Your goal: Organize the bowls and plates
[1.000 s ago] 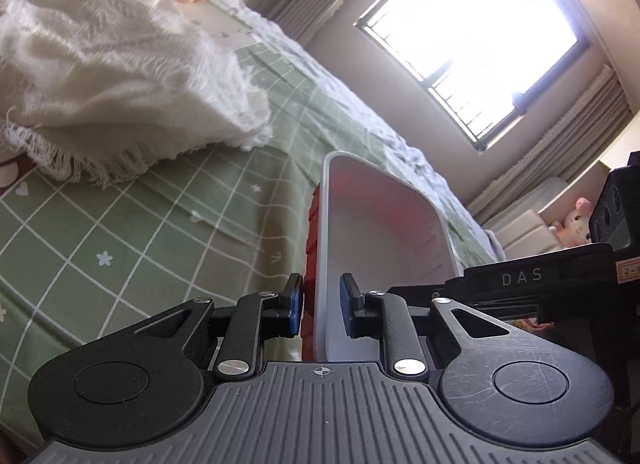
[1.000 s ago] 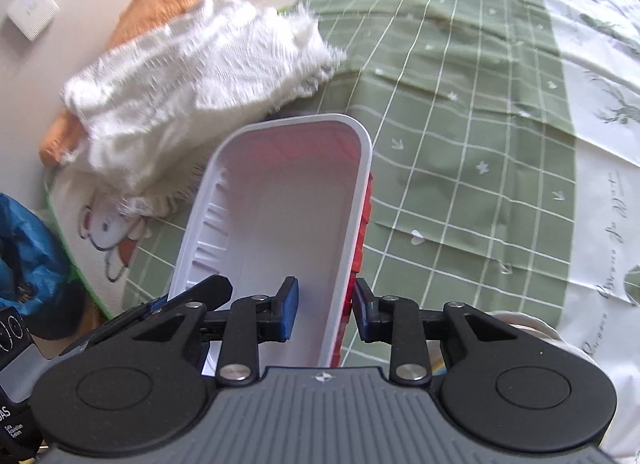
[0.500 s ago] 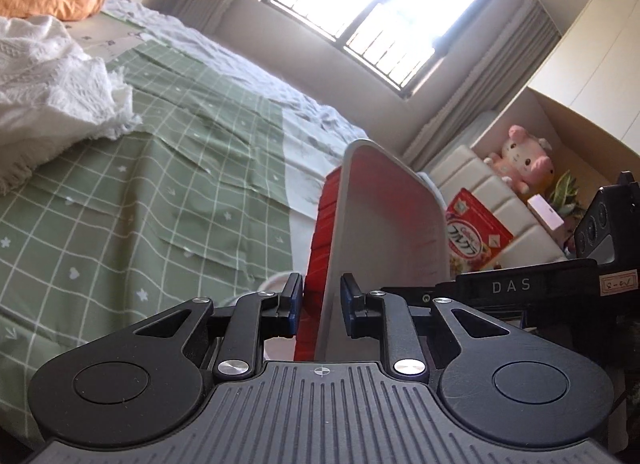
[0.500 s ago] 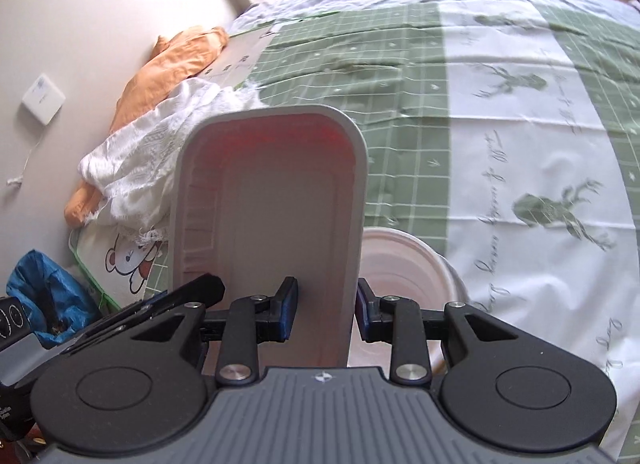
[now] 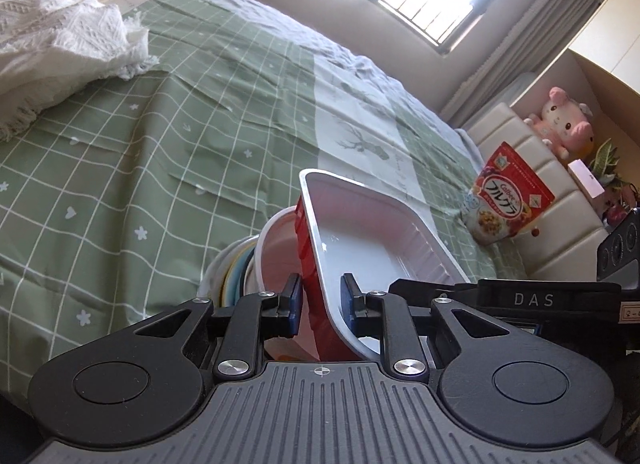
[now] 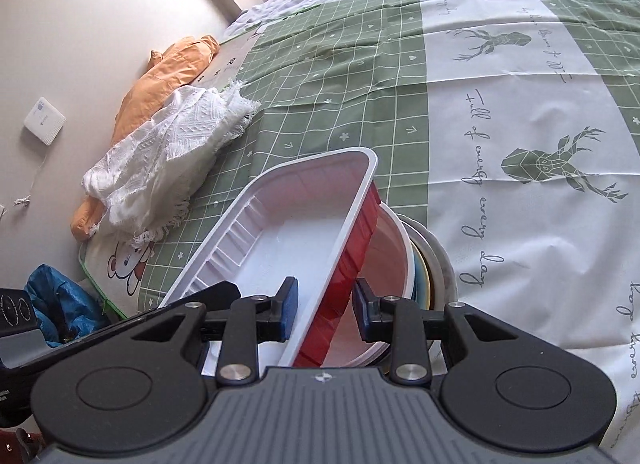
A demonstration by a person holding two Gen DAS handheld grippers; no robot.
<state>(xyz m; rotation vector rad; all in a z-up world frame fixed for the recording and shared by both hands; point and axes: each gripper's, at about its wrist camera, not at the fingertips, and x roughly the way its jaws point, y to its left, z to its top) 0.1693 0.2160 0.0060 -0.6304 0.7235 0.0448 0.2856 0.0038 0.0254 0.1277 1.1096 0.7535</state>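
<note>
A rectangular tray, red outside and white inside (image 5: 360, 240), (image 6: 288, 240), is held by both grippers, one on each long wall. My left gripper (image 5: 319, 306) has its pads on either side of the tray's left wall. My right gripper (image 6: 322, 314) straddles the tray's right wall with a small gap at the pads. The tray hangs tilted just above a stack of round bowls and plates (image 5: 256, 264), (image 6: 404, 256) on the bed.
The bed has a green checked and white deer-print cover (image 6: 500, 112). A white knitted blanket (image 6: 168, 152) and an orange pillow (image 6: 168, 72) lie at its far side. A cereal bag (image 5: 504, 200) and a pink plush toy (image 5: 564, 124) stand by the headboard. A blue bag (image 6: 56, 296) is on the floor.
Both grippers carried the tray across the bed and lowered it to the round stack. The jaws of both grippers have widened slightly around the tray's walls.
</note>
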